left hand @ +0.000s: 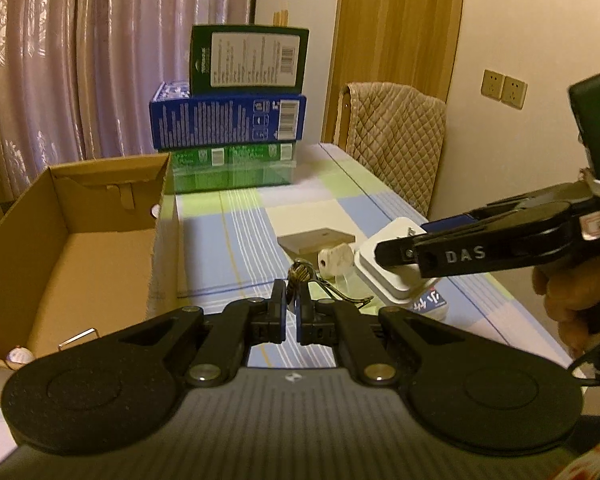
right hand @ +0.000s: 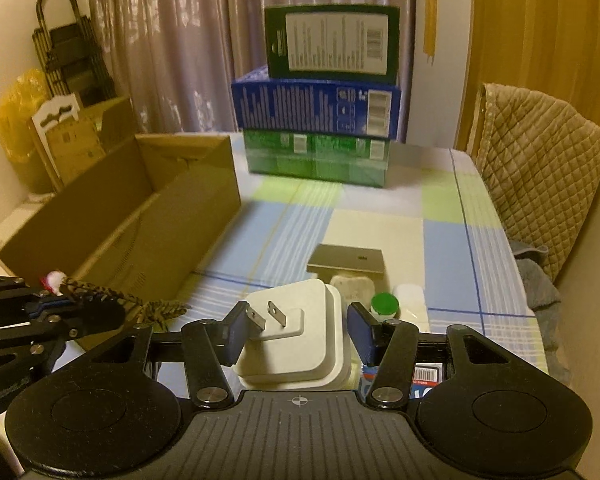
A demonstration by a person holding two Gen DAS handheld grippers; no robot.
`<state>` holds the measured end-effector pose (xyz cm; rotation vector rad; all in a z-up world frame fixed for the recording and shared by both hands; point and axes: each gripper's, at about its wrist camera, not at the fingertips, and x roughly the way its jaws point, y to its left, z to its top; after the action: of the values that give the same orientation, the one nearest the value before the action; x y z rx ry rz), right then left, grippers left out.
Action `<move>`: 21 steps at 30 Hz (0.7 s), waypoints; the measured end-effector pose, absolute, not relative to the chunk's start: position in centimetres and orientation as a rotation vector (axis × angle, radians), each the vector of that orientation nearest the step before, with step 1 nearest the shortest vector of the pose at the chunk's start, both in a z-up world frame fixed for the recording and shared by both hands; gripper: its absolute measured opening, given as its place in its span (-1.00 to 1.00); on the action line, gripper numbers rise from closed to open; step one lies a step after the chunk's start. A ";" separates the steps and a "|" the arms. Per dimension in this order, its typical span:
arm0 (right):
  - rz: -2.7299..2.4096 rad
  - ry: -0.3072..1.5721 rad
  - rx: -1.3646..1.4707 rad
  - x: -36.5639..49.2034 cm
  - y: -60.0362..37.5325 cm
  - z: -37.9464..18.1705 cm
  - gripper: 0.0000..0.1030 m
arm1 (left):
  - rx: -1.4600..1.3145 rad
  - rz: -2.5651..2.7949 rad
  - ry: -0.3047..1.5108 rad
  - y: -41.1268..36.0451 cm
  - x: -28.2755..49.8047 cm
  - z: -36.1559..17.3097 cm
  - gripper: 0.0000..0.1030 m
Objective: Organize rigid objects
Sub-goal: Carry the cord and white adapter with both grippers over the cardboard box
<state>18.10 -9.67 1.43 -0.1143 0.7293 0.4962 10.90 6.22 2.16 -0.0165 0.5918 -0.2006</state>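
My left gripper [left hand: 291, 294] is shut on a thin brown braided cord [left hand: 300, 273]. The right wrist view shows the cord [right hand: 112, 294] striped, with a small white and red tuft [right hand: 55, 279] at one end, running out of the left gripper [right hand: 72, 312]. My right gripper [right hand: 296, 332] is shut on a white plug adapter [right hand: 288, 352]. Its blue pads press the adapter's sides and its two metal prongs point up. Seen from the left wrist, the right gripper [left hand: 396, 256] holds the adapter [left hand: 384, 280] just above the table. An open cardboard box [left hand: 80, 240] stands to the left.
Three cartons are stacked at the table's far end [right hand: 320, 112]. On the checked cloth lie a flat grey box [right hand: 348, 260], a small white piece [left hand: 334, 262], a green-capped bottle [right hand: 385, 305] and a blue packet [left hand: 428, 304]. A quilt-covered chair [right hand: 540, 176] stands right. A person's hand [left hand: 572, 300] grips the right tool.
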 end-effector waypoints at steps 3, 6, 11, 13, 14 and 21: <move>0.493 0.724 -0.096 17.3 -9.8 2.3 -0.03 | -0.020 -0.200 0.580 6.6 10.3 3.2 -0.97; 0.496 0.716 -0.086 16.5 -9.8 3.1 -0.03 | -0.033 -0.203 0.570 7.3 9.9 4.1 -0.97; 0.513 0.701 -0.077 15.4 -9.3 4.5 -0.03 | -0.031 -0.193 0.552 8.3 9.1 5.7 -0.97; 0.520 0.692 -0.075 15.1 -8.9 5.1 -0.03 | -0.029 -0.190 0.545 8.8 8.9 6.3 -0.97; 0.524 0.689 -0.073 14.9 -8.6 5.3 -0.03 | -0.027 -0.186 0.542 9.2 8.8 6.6 -0.97; 0.574 0.672 -0.075 14.5 -6.0 6.7 -0.03 | -0.015 -0.146 0.530 12.1 8.2 8.3 -0.97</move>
<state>14.55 -6.00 6.66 -0.0753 0.6716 0.5739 8.17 12.10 8.26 -0.0149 0.5296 -0.1459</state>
